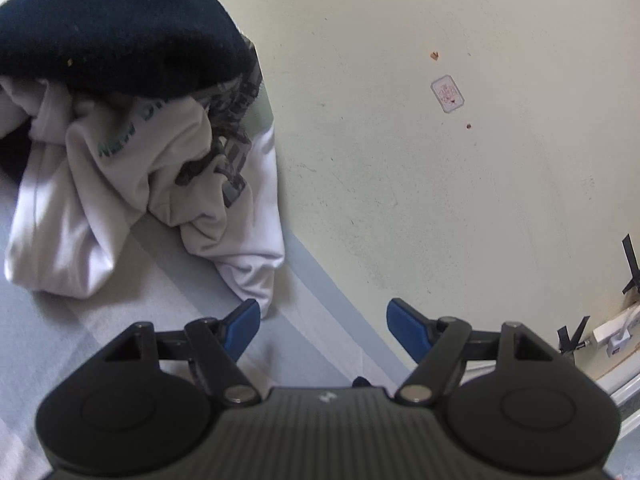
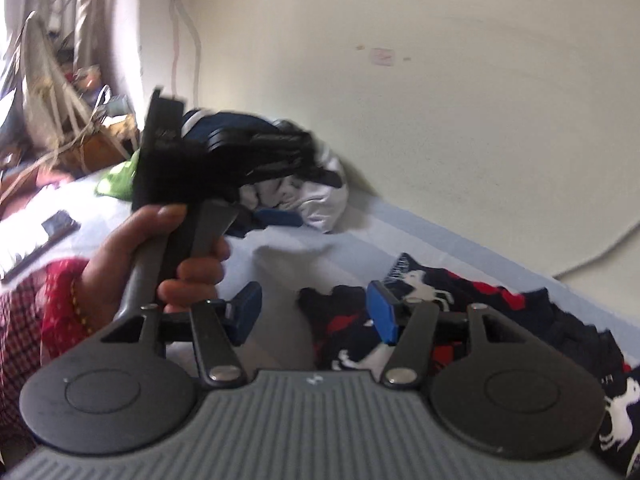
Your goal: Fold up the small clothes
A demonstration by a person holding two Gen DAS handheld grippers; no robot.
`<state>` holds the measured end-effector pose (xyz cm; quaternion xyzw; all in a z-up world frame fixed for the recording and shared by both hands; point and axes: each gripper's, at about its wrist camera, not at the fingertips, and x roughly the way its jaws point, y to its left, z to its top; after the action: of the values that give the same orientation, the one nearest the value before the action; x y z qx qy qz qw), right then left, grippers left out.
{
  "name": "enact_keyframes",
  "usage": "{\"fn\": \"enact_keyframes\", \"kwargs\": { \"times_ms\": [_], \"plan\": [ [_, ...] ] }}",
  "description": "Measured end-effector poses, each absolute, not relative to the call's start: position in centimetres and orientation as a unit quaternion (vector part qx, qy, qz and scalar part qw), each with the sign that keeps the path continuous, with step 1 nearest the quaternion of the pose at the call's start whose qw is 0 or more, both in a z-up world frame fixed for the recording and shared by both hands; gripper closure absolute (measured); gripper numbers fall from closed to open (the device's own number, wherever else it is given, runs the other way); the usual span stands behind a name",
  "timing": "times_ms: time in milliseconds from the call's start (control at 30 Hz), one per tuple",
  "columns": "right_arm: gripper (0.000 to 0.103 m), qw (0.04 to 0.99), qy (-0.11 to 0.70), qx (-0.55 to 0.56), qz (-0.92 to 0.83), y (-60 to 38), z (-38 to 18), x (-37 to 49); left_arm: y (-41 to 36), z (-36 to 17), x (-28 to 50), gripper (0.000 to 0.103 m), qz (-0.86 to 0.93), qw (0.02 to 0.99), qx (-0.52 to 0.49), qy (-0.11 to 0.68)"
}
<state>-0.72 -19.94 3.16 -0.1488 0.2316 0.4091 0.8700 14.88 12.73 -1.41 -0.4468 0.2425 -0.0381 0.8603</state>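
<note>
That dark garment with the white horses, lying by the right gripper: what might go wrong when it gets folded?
1. The horse-print garment lies crumpled, so the open right gripper may pinch several layers together.
2. The hand with the left gripper is close by, so the two could bump.
3. The clothes pile sits against the wall; the open left gripper could snag the white sweatshirt.

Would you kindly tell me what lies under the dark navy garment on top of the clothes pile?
Under the dark navy garment sit a crumpled white sweatshirt with green lettering and a grey patterned cloth. Anything deeper in the pile is covered and cannot be seen.
</note>
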Motion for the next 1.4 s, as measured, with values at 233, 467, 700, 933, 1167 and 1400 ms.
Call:
{"fn": "enact_keyframes", "kwargs": {
  "times_ms": [233,467,700,933,1167,1400],
  "plan": [
    [0.058,0.847,0.303,-0.24,0.365,-13.2,-0.7,4.0,15.8,-0.3,14.0,0.031,0.0,0.867,-0.454,0.206],
    [0.094,0.857,0.296,-0.073,0.415,-14.7,5.1,6.7,17.3,-0.6,13.8,0.031,0.011,0.855,-0.481,0.192],
    [0.093,0.918,0.185,0.047,0.348,-28.5,11.3,4.5,15.1,0.2,14.2,0.031,-0.017,0.872,-0.447,0.2],
    [0.056,0.96,0.273,-0.055,0.03,-42.1,1.8,3.1,7.6,2.4,14.2,0.023,-0.149,0.889,-0.365,0.234],
    [0.022,0.957,0.262,0.112,0.054,-51.0,1.2,3.3,-5.4,3.5,14.0,0.022,-0.207,0.901,-0.161,0.346],
    [0.062,0.937,0.321,0.092,0.104,-47.4,-1.5,8.7,-10.8,0.8,14.1,0.089,-0.214,0.895,-0.091,0.38]
  ]
}}
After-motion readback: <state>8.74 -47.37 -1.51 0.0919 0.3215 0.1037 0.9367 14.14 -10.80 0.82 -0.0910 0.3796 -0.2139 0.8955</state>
